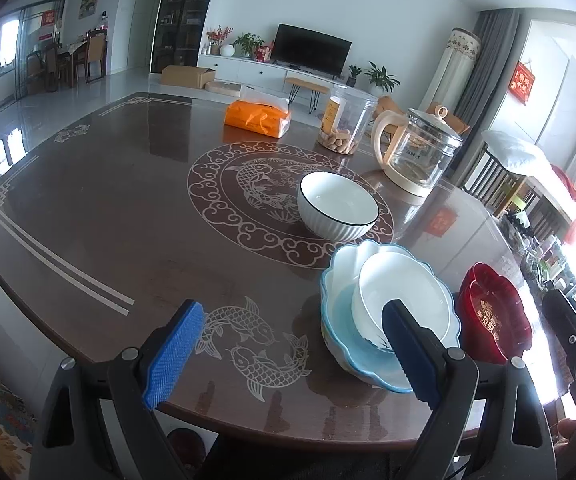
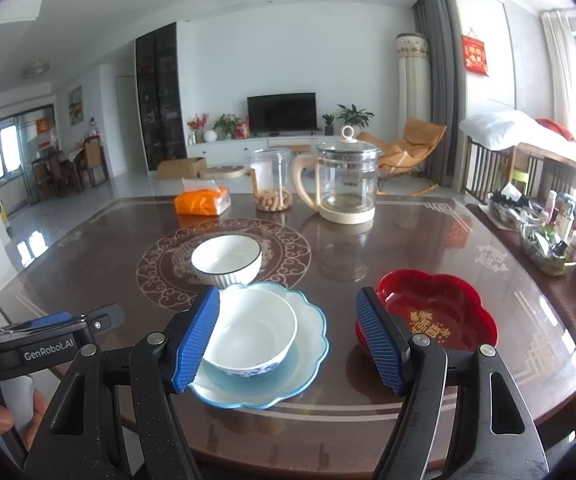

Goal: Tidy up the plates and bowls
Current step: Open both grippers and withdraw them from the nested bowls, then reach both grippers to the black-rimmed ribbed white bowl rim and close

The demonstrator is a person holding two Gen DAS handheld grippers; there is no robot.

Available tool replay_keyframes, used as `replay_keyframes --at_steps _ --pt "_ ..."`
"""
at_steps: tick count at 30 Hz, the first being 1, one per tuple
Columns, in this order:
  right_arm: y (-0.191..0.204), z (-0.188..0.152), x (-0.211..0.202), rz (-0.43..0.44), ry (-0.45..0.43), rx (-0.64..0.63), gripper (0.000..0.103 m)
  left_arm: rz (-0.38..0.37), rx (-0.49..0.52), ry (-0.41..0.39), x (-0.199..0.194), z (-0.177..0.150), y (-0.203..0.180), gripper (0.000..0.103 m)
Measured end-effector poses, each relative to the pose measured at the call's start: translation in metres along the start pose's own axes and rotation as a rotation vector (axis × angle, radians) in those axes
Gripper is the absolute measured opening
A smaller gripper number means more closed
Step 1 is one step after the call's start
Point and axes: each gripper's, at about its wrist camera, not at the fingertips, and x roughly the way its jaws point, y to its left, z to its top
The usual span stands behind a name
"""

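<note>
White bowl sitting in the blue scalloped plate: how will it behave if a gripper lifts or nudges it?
The white bowl looks glazed, so probably slippery and fragile. It appears to sit tilted in the blue scalloped plate, so a nudge may slide or rock it. Both look rigid.

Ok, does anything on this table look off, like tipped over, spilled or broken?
Nothing stands out. The white bowl sits upright in the scalloped blue plate; the ribbed bowl and red dish stand apart, upright and intact.

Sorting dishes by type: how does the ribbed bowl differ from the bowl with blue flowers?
The ribbed bowl stands alone on the table; the flowered bowl sits inside the scalloped blue plate. The ribbed bowl has fluted sides and a dark rim line; the flowered bowl is smooth. Both are white, upright, empty.
</note>
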Motion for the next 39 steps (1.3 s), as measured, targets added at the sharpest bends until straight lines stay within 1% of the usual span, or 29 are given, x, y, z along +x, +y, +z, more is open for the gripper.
replay_keyframes --at_steps 3,8,9,12,14,16,18,19,20,21,22,24,26,27,28,29,30,31,32,33,34,36,37,38,39 --pt "-0.004 0.0 0.003 -0.003 0.001 0.02 0.074 0.006 -0.005 0.013 0.004 -0.002 0.003 0.091" --pt "-0.007 -0.002 0.007 0.032 -0.016 0.033 0.074 0.011 -0.009 0.044 0.014 0.0 0.01 0.091" --pt "-0.007 -0.002 0.01 0.046 -0.005 0.028 0.074 0.008 -0.004 0.054 0.015 0.003 0.012 0.091" --pt "-0.017 0.012 0.028 0.114 0.086 0.058 0.074 -0.026 -0.009 0.108 0.029 0.025 0.024 0.091" --pt "-0.029 0.031 0.05 0.15 0.157 0.082 0.074 -0.031 -0.025 0.134 0.044 0.047 0.035 0.091" --pt "-0.04 0.052 0.082 0.176 0.259 0.105 0.074 -0.015 -0.027 0.15 0.06 0.069 0.041 0.091" --pt "-0.049 0.072 0.125 0.199 0.394 0.127 0.074 -0.01 -0.003 0.175 0.081 0.09 0.038 0.09" --pt "-0.052 0.079 0.146 0.203 0.457 0.146 0.074 -0.011 0.007 0.192 0.092 0.1 0.035 0.09" --pt "-0.054 0.084 0.169 0.228 0.525 0.168 0.074 -0.017 0.014 0.207 0.103 0.108 0.031 0.09" --pt "-0.055 0.087 0.19 0.261 0.576 0.203 0.074 -0.026 0.019 0.221 0.114 0.117 0.027 0.089" --pt "-0.054 0.087 0.207 0.272 0.612 0.231 0.074 -0.028 0.024 0.237 0.126 0.123 0.022 0.088" --pt "-0.042 0.087 0.238 0.289 0.678 0.229 0.073 -0.018 0.031 0.269 0.147 0.134 0.014 0.082" --pt "-0.031 0.086 0.261 0.288 0.709 0.221 0.069 -0.005 0.033 0.292 0.166 0.141 0.007 0.08" --pt "-0.023 0.085 0.272 0.283 0.728 0.2 0.066 0.001 0.032 0.305 0.174 0.143 0.004 0.079" --pt "-0.015 0.082 0.281 0.285 0.747 0.184 0.065 0.005 0.033 0.321 0.182 0.143 0.001 0.077" --pt "-0.01 0.08 0.289 0.28 0.766 0.171 0.063 0.006 0.036 0.338 0.189 0.143 -0.001 0.072" --pt "-0.003 0.077 0.298 0.27 0.783 0.156 0.059 0.006 0.042 0.358 0.197 0.143 -0.004 0.067" --pt "0.002 0.073 0.304 0.261 0.798 0.143 0.052 0.008 0.047 0.375 0.204 0.142 -0.007 0.065" --pt "0.006 0.07 0.31 0.255 0.812 0.128 0.05 0.014 0.05 0.387 0.21 0.142 -0.009 0.062" --pt "0.011 0.067 0.316 0.246 0.827 0.111 0.048 0.018 0.05 0.395 0.215 0.141 -0.011 0.056" --pt "0.015 0.065 0.322 0.236 0.838 0.099 0.048 0.019 0.048 0.405 0.22 0.14 -0.012 0.053" --pt "0.019 0.061 0.33 0.224 0.855 0.088 0.047 0.007 0.037 0.431 0.229 0.137 -0.012 0.036" --pt "0.019 0.06 0.333 0.223 0.865 0.088 0.044 0.0 0.03 0.44 0.233 0.136 -0.012 0.031" --pt "0.019 0.058 0.335 0.222 0.873 0.093 0.04 -0.011 0.025 0.448 0.236 0.133 -0.012 0.024" --pt "0.018 0.056 0.337 0.223 0.884 0.099 0.031 -0.03 0.019 0.449 0.238 0.132 -0.012 0.019"
